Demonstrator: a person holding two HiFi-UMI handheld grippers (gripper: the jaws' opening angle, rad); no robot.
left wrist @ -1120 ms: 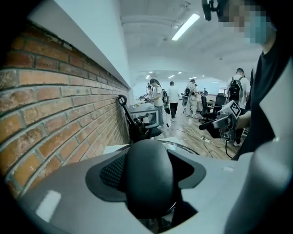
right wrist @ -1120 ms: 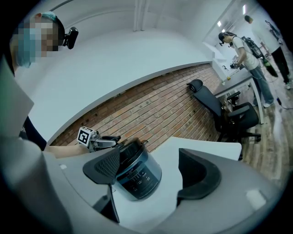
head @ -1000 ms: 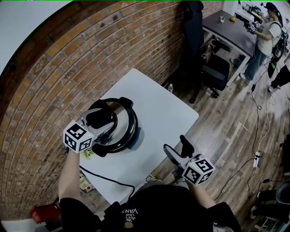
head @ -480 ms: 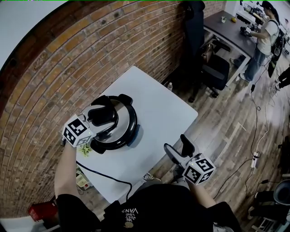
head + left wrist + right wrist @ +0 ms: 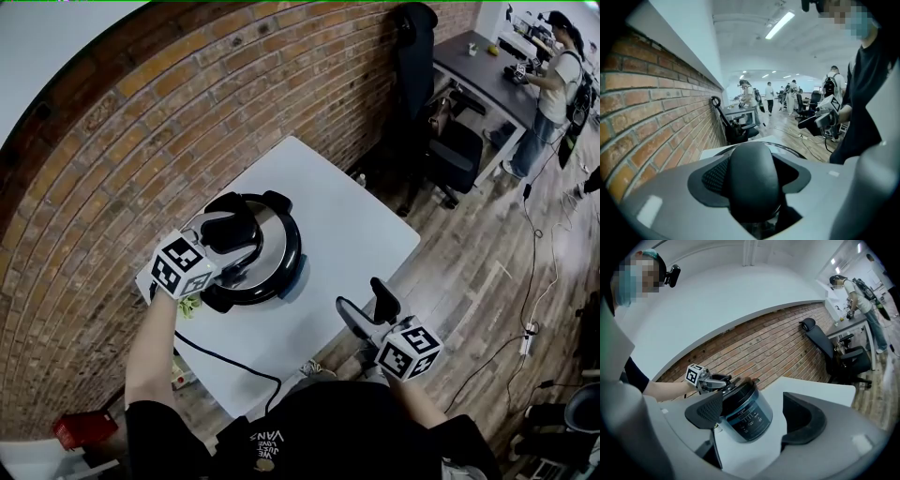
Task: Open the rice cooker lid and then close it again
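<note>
A steel-and-black rice cooker (image 5: 277, 272) stands on the white table (image 5: 347, 225) near the brick wall, its lid down on the pot. My left gripper (image 5: 236, 242) reaches over the lid from the left and is shut on the black lid handle (image 5: 232, 229). In the left gripper view the handle (image 5: 754, 183) fills the gap between the two jaws. My right gripper (image 5: 367, 307) hangs open past the table's front right edge with nothing between its fingers. Its own view looks at the cooker (image 5: 745, 416) from the side, with the left gripper (image 5: 719, 380) on top of it.
A black power cord (image 5: 225, 370) runs from the cooker over the table's near edge. A black office chair (image 5: 459, 155) and a dark desk (image 5: 487, 75) stand at the back right, where a person (image 5: 548, 84) works. Cables lie on the wooden floor.
My left gripper has stayed on the lid handle and the lid has not lifted. The right gripper has hardly shifted. The head view has swung slightly, so everything sits further right in it.
</note>
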